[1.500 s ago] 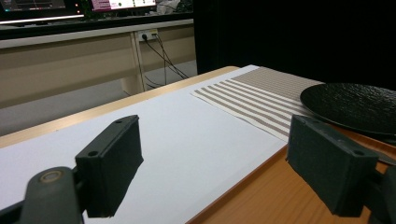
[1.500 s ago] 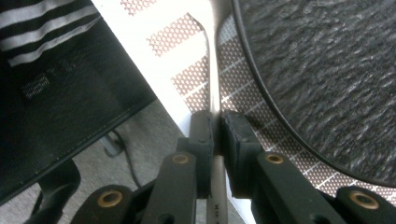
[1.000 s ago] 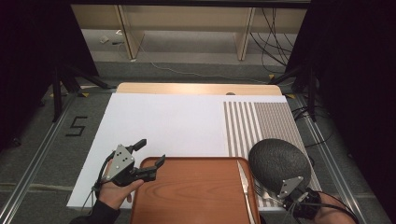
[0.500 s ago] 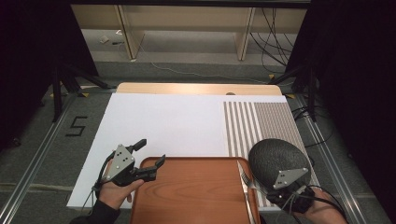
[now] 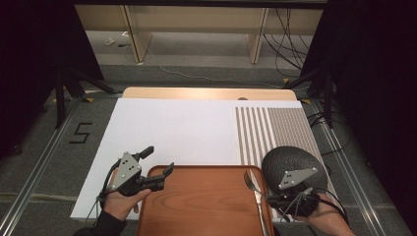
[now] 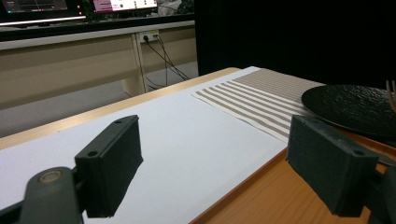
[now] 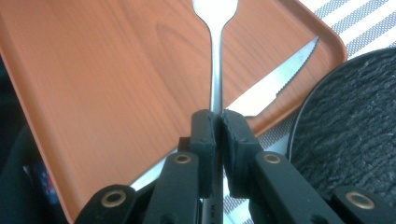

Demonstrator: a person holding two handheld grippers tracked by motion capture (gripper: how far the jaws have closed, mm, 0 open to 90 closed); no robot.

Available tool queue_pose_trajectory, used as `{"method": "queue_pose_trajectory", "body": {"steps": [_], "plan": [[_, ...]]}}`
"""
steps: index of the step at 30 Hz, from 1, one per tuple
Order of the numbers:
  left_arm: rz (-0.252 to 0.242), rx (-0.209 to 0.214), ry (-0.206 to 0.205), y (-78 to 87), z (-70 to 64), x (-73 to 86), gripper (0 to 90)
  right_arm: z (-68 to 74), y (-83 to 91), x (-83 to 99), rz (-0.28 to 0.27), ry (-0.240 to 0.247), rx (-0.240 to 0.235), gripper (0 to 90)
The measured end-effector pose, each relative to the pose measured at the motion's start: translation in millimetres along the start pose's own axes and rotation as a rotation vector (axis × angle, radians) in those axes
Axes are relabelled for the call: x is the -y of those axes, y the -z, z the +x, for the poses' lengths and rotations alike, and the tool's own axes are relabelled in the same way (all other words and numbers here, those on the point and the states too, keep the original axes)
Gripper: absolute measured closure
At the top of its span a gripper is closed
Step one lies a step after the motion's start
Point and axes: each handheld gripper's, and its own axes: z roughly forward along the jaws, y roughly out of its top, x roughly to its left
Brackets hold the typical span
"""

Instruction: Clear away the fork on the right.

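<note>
High view: right claw (image 5: 269,198) grips fork (image 5: 251,183) over tray (image 5: 196,206) right edge, beside plate (image 5: 290,164); left claw (image 5: 157,164) agape at tray corner.
Left gripper view: jaws apart, empty, counter (image 6: 187,140) beyond.
Right gripper view: fork (image 7: 215,56) clamped, knife (image 7: 275,88) on tray. Fork lifted, unplaced; knife remains.

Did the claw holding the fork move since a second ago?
Yes. The right claw with the fork slid left, off the black plate and toward the wooden tray.

Bright tabletop, dark surroundings, blurred close-ups
</note>
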Motion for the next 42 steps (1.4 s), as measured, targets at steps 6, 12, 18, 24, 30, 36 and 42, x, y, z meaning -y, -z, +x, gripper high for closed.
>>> {"method": "queue_pose_trajectory", "body": {"steps": [6, 12, 18, 24, 30, 36, 42], "plan": [[0.000, 0.000, 0.001, 0.2, 0.5, 0.1, 17.5, -0.8, -4.6, -7.0, -0.010, -0.045, -0.008, 84.1], [-0.002, 0.000, 0.002, 0.6, 0.3, -0.2, 17.5, 4.3, -9.7, -13.8, -0.029, -0.076, -0.057, 84.1], [-0.002, 0.000, 0.000, 0.9, 0.2, -0.4, 17.5, 11.3, -15.7, -19.1, -0.027, -0.069, -0.092, 84.1], [-0.002, 0.001, 0.000, 0.9, 0.1, -0.4, 17.5, 18.1, -22.3, -23.8, -0.012, -0.067, -0.109, 84.1], [-0.001, 0.001, -0.001, 1.0, 0.0, -0.5, 17.5, 24.7, -28.7, -27.8, 0.005, -0.064, -0.122, 84.1], [-0.002, 0.002, -0.003, 1.1, 0.1, -0.5, 17.5, 29.5, -33.9, -31.0, 0.014, -0.048, -0.129, 84.0], [-0.002, 0.001, -0.002, 1.0, 0.0, -0.4, 17.6, 33.4, -38.6, -33.5, 0.024, -0.032, -0.139, 84.0]]}}
